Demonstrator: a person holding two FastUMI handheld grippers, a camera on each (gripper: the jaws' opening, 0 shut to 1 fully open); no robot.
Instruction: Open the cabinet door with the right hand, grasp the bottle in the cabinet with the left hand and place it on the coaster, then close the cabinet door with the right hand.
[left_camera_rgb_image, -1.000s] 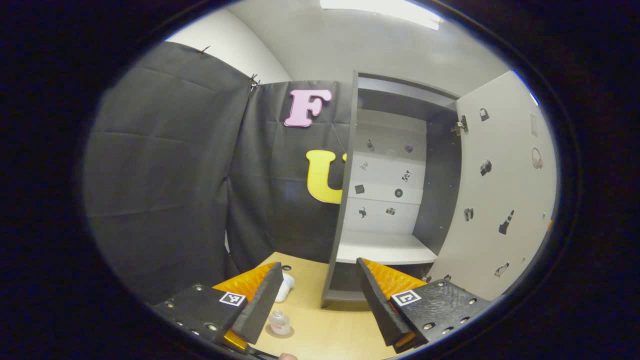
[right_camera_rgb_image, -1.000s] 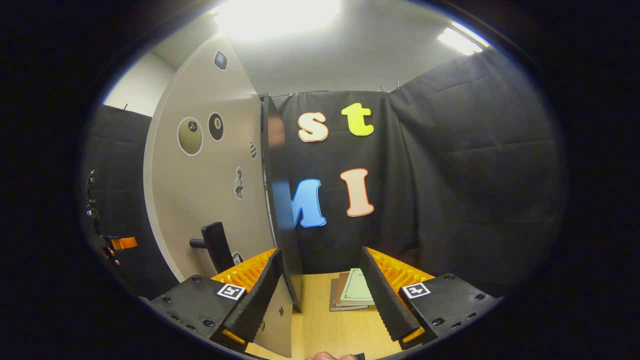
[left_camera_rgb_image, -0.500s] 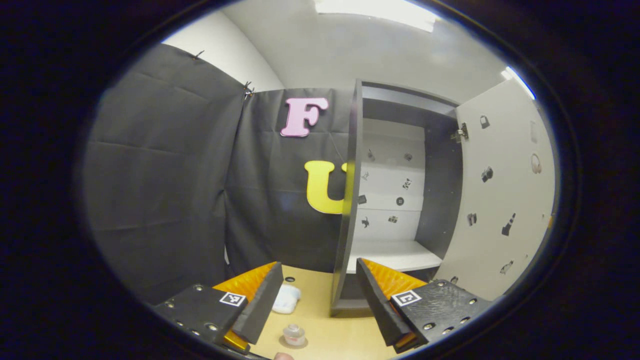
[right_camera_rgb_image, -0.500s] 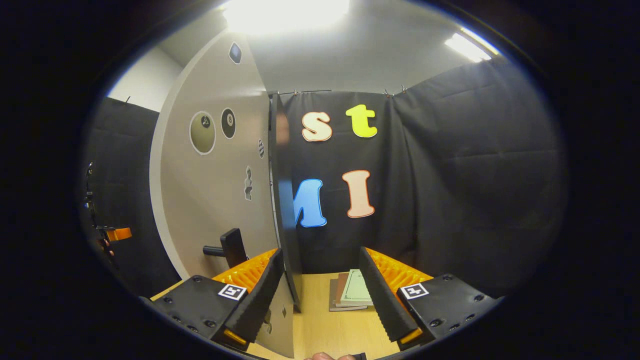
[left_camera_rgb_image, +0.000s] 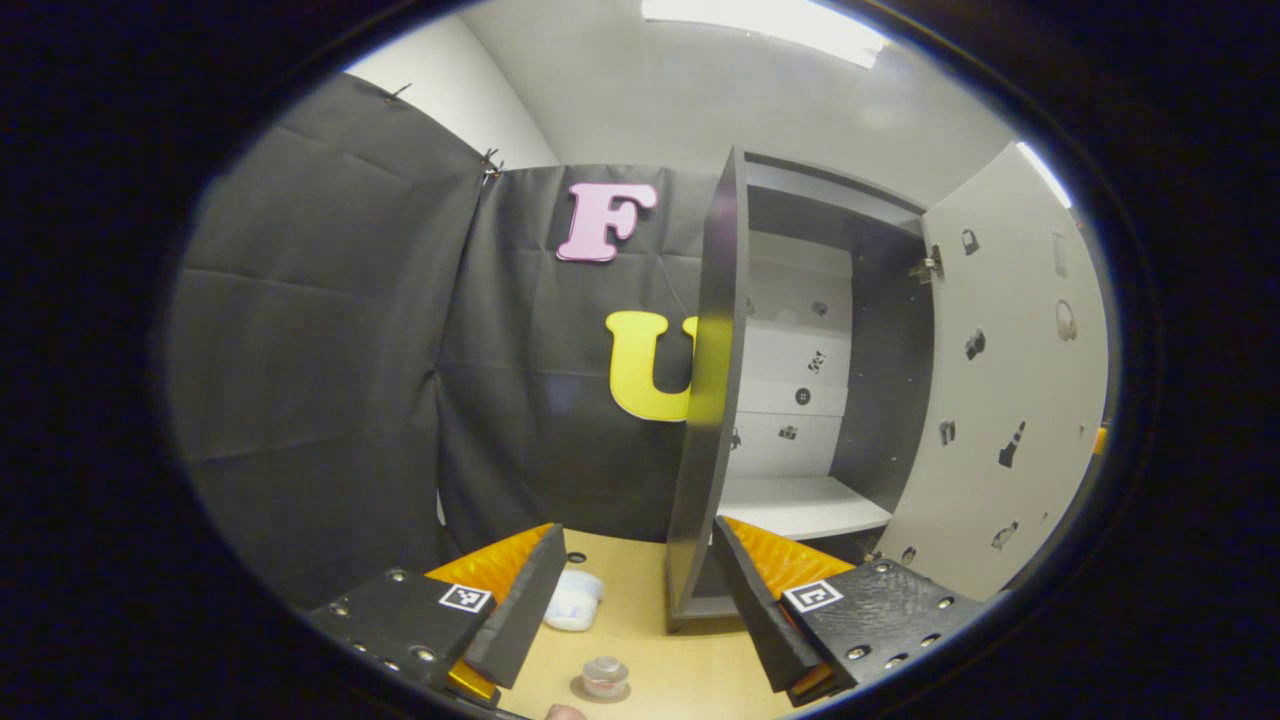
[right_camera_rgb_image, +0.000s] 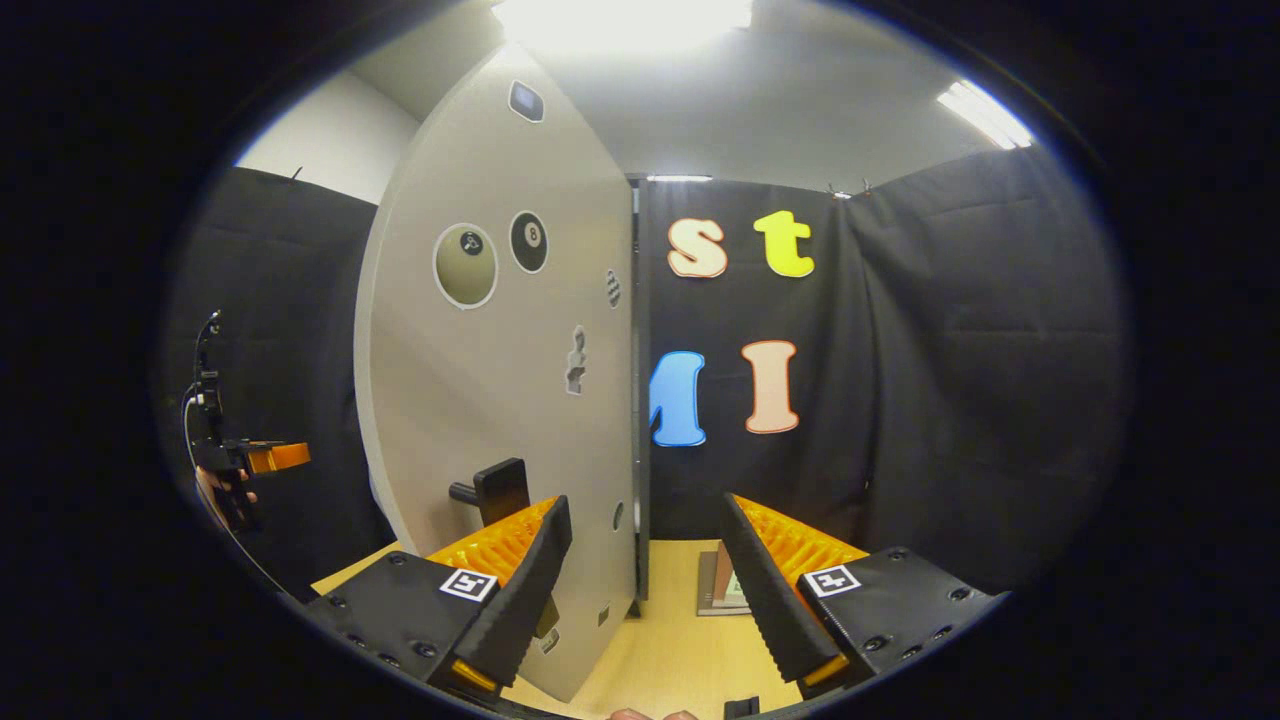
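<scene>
From my left gripper (left_camera_rgb_image: 632, 600) I look into the open cabinet (left_camera_rgb_image: 800, 400): pale back panel with small stickers, one white shelf (left_camera_rgb_image: 800, 505), dark side walls. The cabinet door (left_camera_rgb_image: 1010, 380) stands swung out on the right, hinge at its upper inner corner. Low between my spread, empty fingers the small clear bottle (left_camera_rgb_image: 604, 675) stands upright on the round coaster (left_camera_rgb_image: 600, 690), neck up, on the bench (left_camera_rgb_image: 640, 620), in front of the cabinet. A white lump (left_camera_rgb_image: 573, 604) lies just behind it.

My right gripper (right_camera_rgb_image: 645, 590) sees the door's outer face (right_camera_rgb_image: 500, 380), with its ball stickers and black handle (right_camera_rgb_image: 495, 490) just above my left finger, not touching. This gripper is released too, empty, level and pointing past the door's free edge. Books (right_camera_rgb_image: 722, 590) lie on the bench beyond. Far left, a hand (right_camera_rgb_image: 225, 490) holds the other gripper.
</scene>
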